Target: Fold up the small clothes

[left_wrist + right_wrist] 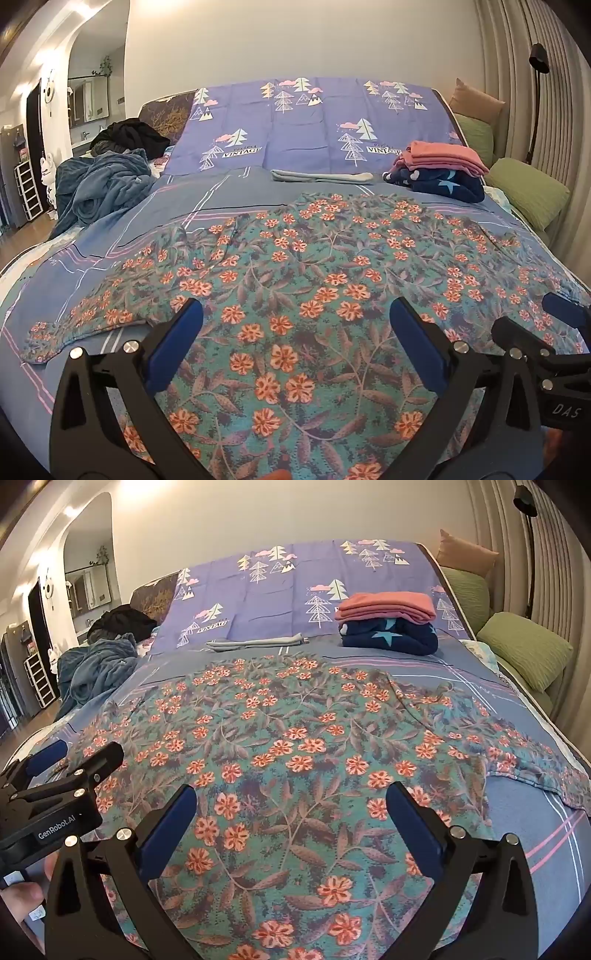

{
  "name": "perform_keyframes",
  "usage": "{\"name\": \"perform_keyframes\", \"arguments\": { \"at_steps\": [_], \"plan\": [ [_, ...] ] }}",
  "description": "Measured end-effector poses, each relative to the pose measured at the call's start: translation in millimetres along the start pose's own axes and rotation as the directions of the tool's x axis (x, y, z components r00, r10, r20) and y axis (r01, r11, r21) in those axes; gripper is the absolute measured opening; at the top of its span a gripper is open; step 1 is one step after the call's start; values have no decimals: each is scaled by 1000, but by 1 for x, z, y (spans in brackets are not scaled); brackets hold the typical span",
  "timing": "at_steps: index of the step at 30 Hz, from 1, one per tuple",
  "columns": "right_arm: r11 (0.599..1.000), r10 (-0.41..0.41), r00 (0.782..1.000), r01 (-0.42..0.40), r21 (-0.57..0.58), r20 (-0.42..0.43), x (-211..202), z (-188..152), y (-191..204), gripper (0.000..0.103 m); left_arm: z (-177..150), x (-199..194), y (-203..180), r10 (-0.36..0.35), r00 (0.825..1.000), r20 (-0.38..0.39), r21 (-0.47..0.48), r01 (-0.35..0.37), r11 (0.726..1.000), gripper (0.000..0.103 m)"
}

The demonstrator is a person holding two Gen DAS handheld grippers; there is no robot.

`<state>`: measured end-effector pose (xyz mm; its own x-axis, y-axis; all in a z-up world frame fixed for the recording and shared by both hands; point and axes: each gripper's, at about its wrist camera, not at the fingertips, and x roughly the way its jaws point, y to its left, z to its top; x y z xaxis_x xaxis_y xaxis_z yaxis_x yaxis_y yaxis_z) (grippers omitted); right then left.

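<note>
A: Where is the flower shirt?

B: It lies spread flat on the bed, near the front edge, with one sleeve out to each side.

A: Are the grabbers holding it?

B: No. The left gripper and the right gripper are both wide open above the cloth, holding nothing.

A: So which step is this?

B: I think folding has not started yet. Folded clothes sit by the back edge. Next, each grabber should pinch a side and fold it in
</note>
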<state>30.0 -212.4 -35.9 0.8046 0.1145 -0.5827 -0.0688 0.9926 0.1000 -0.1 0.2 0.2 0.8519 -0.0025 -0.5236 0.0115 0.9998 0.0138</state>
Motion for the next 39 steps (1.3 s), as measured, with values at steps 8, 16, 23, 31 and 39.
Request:
{"name": "perform_keyframes", "arguments": {
  "at_steps": [8, 16, 23, 31, 39],
  "plan": [
    [1000, 1, 1000, -2, 18, 24, -1, 0, 0, 102, 4, -7, -4, -13, 1000, 8, -1, 13, 1000, 101],
    [1000, -2, 1000, 2, -3, 20, -3, 0, 2, 102, 3, -8, -6, -42, 999, 23, 17, 41, 999, 101],
    [1000, -7, 1000, 8, -22, 20, -4, 0, 6, 102, 1, -11, -4, -36, 999, 40, 9, 35, 999, 101],
    [1000, -6, 1000, 7, -26, 25, -4, 0, 7, 102, 1, -11, -2, -34, 998, 44, 9, 34, 999, 101],
    [1000, -5, 1000, 6, -24, 28, -5, 1, 6, 102, 2, -12, -2, -33, 998, 47, 10, 33, 999, 101]
  ]
}}
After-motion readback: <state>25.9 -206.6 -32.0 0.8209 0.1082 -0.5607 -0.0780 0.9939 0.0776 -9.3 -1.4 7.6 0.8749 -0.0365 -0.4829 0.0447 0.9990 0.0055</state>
